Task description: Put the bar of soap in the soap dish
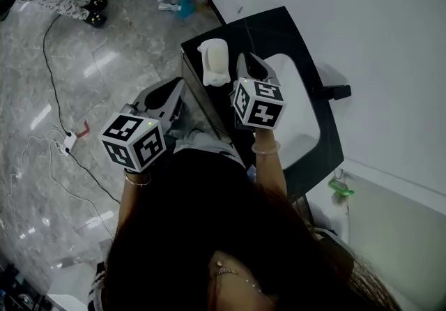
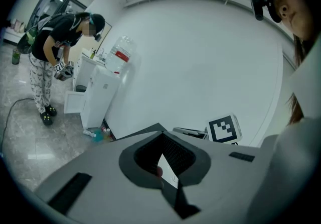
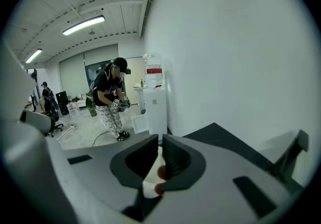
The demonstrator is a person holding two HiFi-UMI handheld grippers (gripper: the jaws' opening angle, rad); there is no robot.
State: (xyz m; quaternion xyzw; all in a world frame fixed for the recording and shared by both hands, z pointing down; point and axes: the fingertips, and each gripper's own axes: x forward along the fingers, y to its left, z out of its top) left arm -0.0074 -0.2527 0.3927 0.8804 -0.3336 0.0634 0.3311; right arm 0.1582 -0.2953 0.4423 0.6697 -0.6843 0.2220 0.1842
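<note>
The soap (image 1: 212,51), a cream bar, lies on the white dish (image 1: 217,80) at the left edge of the black counter (image 1: 306,156), near the top middle of the head view. The right gripper (image 1: 244,58) hangs just right of the dish and does not touch the soap. In the right gripper view its jaws stand almost together, with only a thin slit between them and nothing clamped. A pale patch (image 3: 149,187) shows through the slit low down; I cannot tell whether it is soap or dish. The left gripper (image 1: 178,84) is lower left of the dish, at the counter's left edge. Its jaws meet at the tips and hold nothing.

A white basin (image 1: 300,104) fills the counter's right part, with a black tap (image 1: 336,91) at its right rim. A cable (image 1: 52,58) trails over the grey floor (image 1: 104,79) at the left. In both gripper views a person (image 3: 111,98) stands bent forward far back, left of a white water dispenser (image 3: 153,101).
</note>
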